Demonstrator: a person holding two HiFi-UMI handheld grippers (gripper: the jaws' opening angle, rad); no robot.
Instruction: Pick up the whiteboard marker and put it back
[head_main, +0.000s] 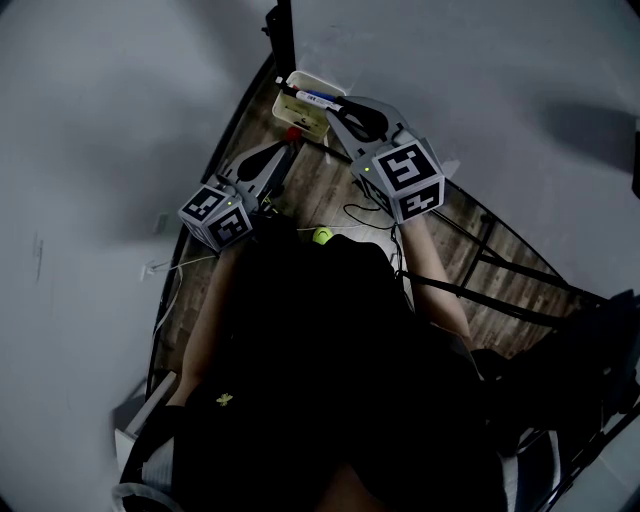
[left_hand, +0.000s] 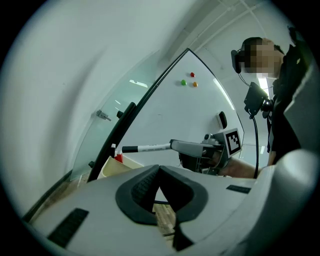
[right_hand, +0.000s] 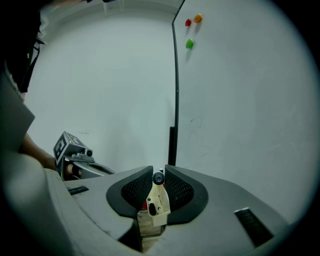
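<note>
Now, with the right gripper's (right_hand: 159, 176) jaws clamped on the marker (left_hand: 150, 147) and the left gripper's (left_hand: 159, 172) jaws shut empty, line it level over the tray (left_hand: 119, 165) before letting go.

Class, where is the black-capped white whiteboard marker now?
In the left gripper view, the white whiteboard marker sticks out leftward from the right gripper's jaws, above the cream plastic tray.
</note>
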